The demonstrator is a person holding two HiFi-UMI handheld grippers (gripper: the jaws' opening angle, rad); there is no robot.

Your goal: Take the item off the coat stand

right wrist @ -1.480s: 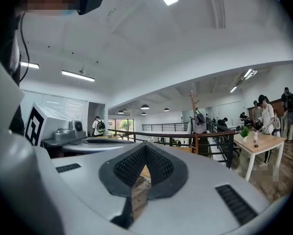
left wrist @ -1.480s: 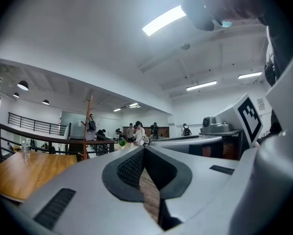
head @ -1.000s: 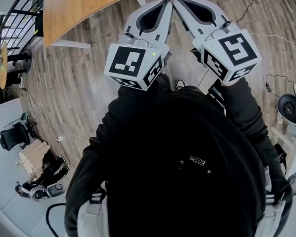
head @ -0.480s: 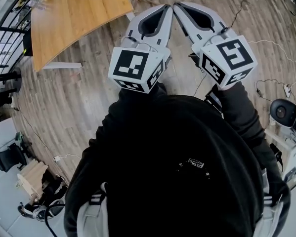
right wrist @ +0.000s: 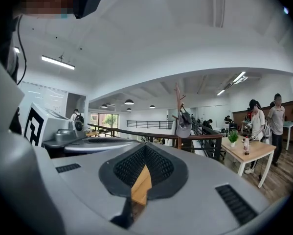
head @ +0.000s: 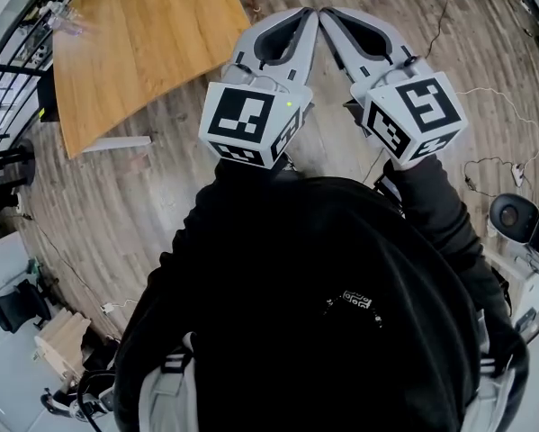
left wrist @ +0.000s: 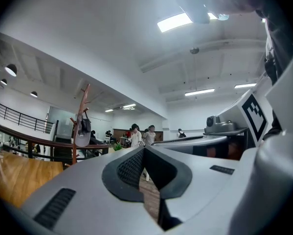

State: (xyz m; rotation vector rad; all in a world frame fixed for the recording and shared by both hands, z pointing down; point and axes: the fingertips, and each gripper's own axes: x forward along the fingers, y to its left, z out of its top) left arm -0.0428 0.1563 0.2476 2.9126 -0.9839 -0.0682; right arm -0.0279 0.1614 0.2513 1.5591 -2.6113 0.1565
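Wooden table sits far left in the head view. Left gripper: jaws together, nothing between them. Right gripper: same, closed and empty, tips just beside the left's. Coat stand stands far ahead by the railing, well apart from both grippers, with a grey cap hanging on it. Looks like the approach step, no grasp yet. Next move calls for getting close to the stand, opening one gripper and lining its jaws up on the cap

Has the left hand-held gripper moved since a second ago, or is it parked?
Yes. In the head view the left hand-held gripper has gone forward, up-picture, alongside the wooden table, whose near edge now lies further down the picture.
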